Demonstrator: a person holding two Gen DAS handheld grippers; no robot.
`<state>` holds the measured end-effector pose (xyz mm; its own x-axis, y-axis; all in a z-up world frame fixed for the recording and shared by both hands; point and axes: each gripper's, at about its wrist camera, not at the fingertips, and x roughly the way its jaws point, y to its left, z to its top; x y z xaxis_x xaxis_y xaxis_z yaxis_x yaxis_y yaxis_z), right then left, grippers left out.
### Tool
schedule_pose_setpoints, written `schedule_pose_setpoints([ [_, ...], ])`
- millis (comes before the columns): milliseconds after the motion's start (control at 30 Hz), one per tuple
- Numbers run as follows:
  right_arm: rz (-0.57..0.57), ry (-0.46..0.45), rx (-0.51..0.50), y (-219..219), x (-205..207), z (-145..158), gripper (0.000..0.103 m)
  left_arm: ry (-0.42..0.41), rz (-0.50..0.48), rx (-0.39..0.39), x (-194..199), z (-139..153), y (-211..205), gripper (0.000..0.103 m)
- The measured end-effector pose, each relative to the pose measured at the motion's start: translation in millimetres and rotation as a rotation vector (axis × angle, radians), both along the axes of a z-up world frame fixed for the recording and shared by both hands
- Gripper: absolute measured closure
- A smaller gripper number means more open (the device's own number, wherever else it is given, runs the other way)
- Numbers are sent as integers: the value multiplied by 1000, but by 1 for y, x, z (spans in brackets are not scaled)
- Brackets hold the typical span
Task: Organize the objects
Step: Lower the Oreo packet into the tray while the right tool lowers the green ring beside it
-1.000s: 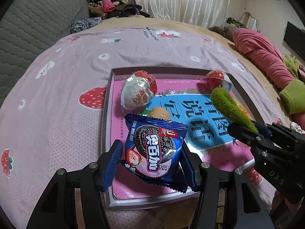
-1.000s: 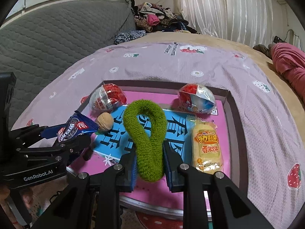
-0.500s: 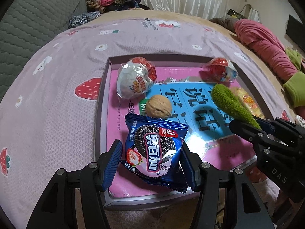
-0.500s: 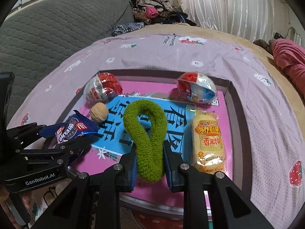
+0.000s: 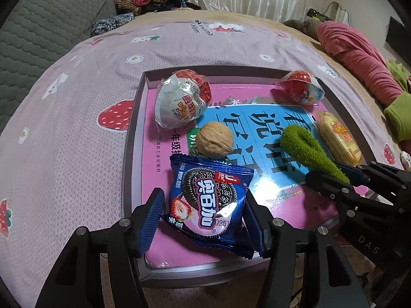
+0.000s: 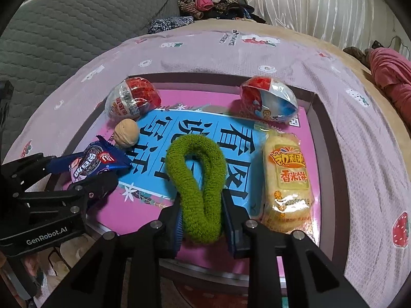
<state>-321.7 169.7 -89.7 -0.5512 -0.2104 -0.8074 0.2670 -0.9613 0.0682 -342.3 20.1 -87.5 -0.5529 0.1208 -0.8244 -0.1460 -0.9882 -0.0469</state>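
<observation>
My left gripper (image 5: 203, 200) is shut on a blue cookie packet (image 5: 210, 200) and holds it just above the near left part of a shallow grey tray (image 5: 129, 138). In the right wrist view the right gripper (image 6: 201, 205) has a green fuzzy hair tie (image 6: 179, 164) between its pads. Its jaws are opening, but the pads still touch the loop, which droops onto the pink and blue book lining the tray (image 6: 326, 138). A walnut (image 5: 214, 141), two wrapped toy eggs (image 5: 179, 102) (image 5: 300, 89) and a yellow rice-cracker packet (image 6: 287, 177) lie in the tray.
The tray rests on a bed with a lilac strawberry-print sheet (image 5: 77, 128). A grey quilted cushion (image 6: 64, 25) stands at the back left, a heap of clothes (image 6: 213, 0) behind, and a pink blanket (image 5: 359, 59) to the right. A patterned floor shows below the tray's near edge.
Both views have tipped slightly, so the tray sits larger and the walnut shows fully. The packet and the hair tie stay between their pads. The right pads stand a touch wider.
</observation>
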Motion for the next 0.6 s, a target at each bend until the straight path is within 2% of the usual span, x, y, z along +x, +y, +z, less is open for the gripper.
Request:
schedule_pose_setpoints([
  [400, -1, -5, 11, 0, -1, 0, 74, 1, -11, -27, -2, -2, 5, 35],
  [467, -5, -8, 9, 1, -1, 0, 72, -1, -11, -23, -1, -2, 5, 32],
  [533, -10, -7, 5, 2, -1, 2, 71, -1, -11, -18, -1, 0, 5, 26],
  [600, -10, -6, 5, 3, 0, 3, 69, -1, -10, -15, -1, 0, 5, 26],
])
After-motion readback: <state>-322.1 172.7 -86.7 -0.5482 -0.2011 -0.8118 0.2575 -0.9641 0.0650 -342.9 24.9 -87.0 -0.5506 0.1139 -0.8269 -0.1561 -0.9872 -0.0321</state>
